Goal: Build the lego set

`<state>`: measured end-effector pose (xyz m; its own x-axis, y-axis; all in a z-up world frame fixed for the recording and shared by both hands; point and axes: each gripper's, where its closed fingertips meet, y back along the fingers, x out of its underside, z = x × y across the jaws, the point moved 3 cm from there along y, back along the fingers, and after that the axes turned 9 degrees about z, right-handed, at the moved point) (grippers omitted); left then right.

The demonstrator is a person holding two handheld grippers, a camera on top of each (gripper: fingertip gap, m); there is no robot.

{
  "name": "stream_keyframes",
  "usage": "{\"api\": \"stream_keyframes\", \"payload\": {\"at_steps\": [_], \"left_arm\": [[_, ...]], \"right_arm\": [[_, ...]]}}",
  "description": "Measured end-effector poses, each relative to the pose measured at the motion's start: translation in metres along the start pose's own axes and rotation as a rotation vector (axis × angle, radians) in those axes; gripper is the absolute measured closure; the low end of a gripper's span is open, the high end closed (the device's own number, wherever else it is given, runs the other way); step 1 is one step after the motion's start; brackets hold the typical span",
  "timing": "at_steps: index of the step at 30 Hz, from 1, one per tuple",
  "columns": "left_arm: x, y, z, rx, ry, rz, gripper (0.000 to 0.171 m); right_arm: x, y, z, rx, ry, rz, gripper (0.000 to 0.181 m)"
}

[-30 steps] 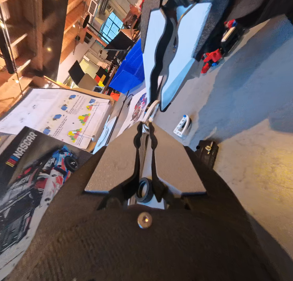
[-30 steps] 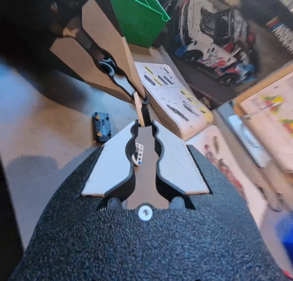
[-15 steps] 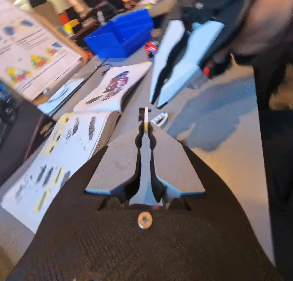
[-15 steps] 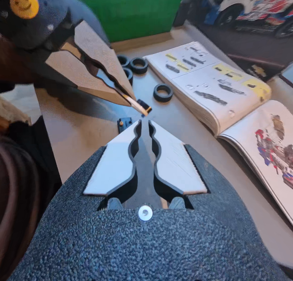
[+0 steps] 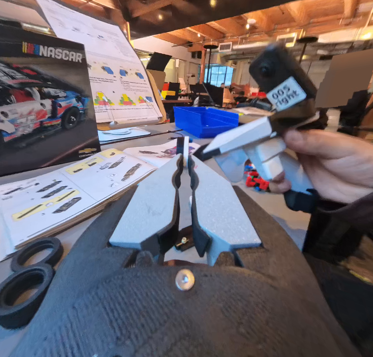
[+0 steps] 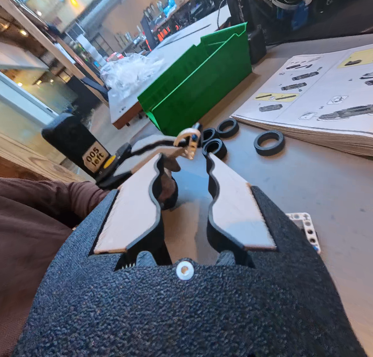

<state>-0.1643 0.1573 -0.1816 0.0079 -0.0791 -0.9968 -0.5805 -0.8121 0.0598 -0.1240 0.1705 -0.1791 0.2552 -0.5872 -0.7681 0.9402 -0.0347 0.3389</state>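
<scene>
My left gripper [image 5: 184, 159] is shut on a small white lego piece [image 5: 186, 145] with a black part beside it, held above the table. In the right wrist view the left gripper [image 6: 179, 148] comes in from the left, and the piece [image 6: 189, 143] shows as a white curved, holed part with a blue pin. My right gripper [image 6: 184, 158] is open and empty, its tips just short of that piece. In the left wrist view the right gripper [image 5: 204, 152] points in from the right, held by a hand [image 5: 333, 161]. The open instruction booklet [image 5: 70, 186] lies to the left.
Black tyres [image 6: 269, 142] lie by the booklet [image 6: 323, 97], with others [image 5: 38, 252] near my left gripper. A green bin [image 6: 197, 85], a blue bin [image 5: 203, 119] and the set's box [image 5: 40, 95] stand behind. A white holed beam [image 6: 306, 230] and red pieces [image 5: 256, 181] lie on the table. The grippers are tip to tip, or close to it.
Both cameras have swung to a lower, more level look across the table. My right gripper has opened wider. My left gripper has kept hold of the white piece.
</scene>
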Motion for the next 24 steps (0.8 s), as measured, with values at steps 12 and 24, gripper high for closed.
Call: {"api": "stream_keyframes", "payload": {"at_steps": [12,24], "left_arm": [[0.003,0.01,-0.016,-0.051,-0.276,0.042,0.166],[0.028,0.053,0.018,-0.065,-0.381,0.212,0.151]], "right_arm": [[-0.002,-0.004,0.005,-0.082,-0.072,-0.072,0.157],[0.017,-0.056,-0.058,0.354,0.715,0.859,0.156]]}}
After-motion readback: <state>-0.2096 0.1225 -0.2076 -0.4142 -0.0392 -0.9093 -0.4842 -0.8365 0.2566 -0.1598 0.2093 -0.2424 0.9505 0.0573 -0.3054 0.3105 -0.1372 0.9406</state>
